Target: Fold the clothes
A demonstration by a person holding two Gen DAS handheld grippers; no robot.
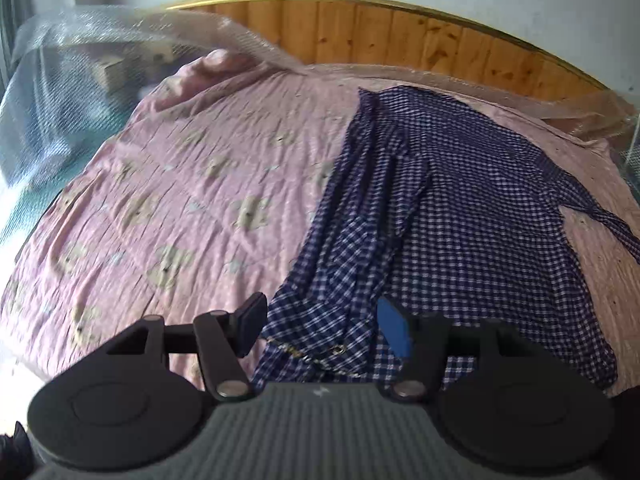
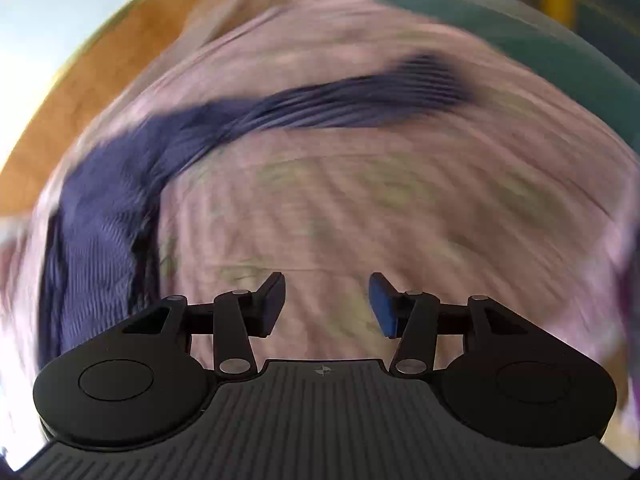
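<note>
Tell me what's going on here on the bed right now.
A person with two hand-held grippers is folding a navy and white checked shirt that lies spread on a pink quilted bedspread. The left hand-held gripper is open, its fingers on either side of the shirt's bunched near edge. The right hand-held gripper is open and empty above the bedspread; its view is motion-blurred.
</note>
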